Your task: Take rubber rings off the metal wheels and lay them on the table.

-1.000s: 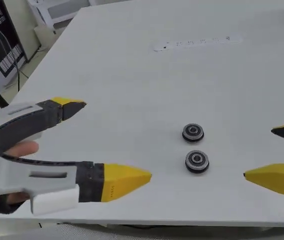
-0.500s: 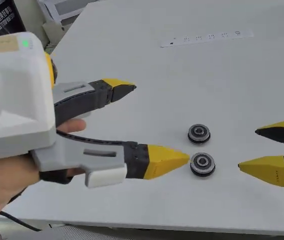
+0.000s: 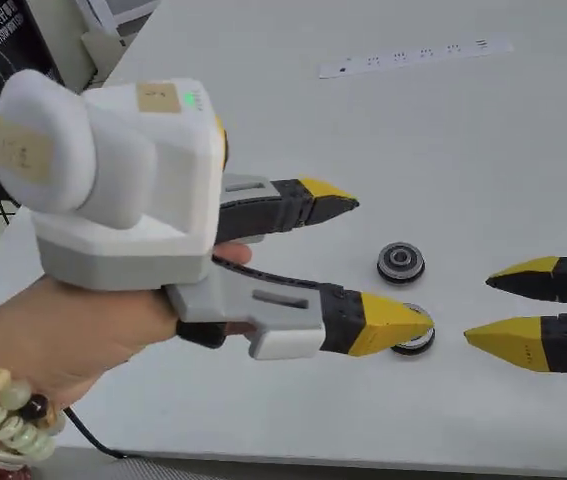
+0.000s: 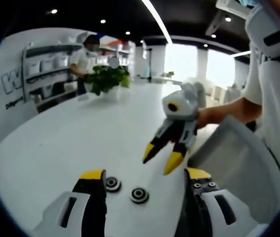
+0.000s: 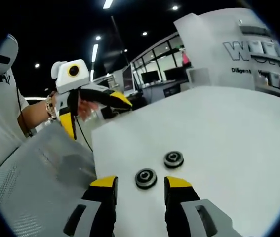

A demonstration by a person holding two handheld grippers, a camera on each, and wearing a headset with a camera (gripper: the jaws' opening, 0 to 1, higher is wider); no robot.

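Yellow-tipped jaws of the left gripper [image 4: 145, 174] are spread wide and nothing is gripped between them. The tool is carried by a hand [image 3: 73, 330] at the left of the white table [image 3: 263, 120]. The right gripper [image 3: 478, 310], seen at the right edge of the head view, is parted by a narrower gap and is likewise unloaded.

The far wheel [image 3: 400, 261] and the near wheel [image 3: 418, 342] are laid flat on the table between the two tools. Their bores are turned upward, so each axle line stands upright and no long axis is presented along the tabletop. A dark band is seen around each rim.

In the head view the far wheel is seen whole within the gap between the left gripper's jaws. The near wheel is half covered there by the tip of the nearer jaw, and contact cannot be judged from that view.

In the left gripper view both wheels are shown ahead of the tips and apart from either jaw, with the right gripper's tips angled down towards the table beyond them.

In the right gripper view the near wheel is framed just ahead of the gap between that gripper's tips, untouched. The far wheel is shown beside it, and the left gripper is raised beyond.
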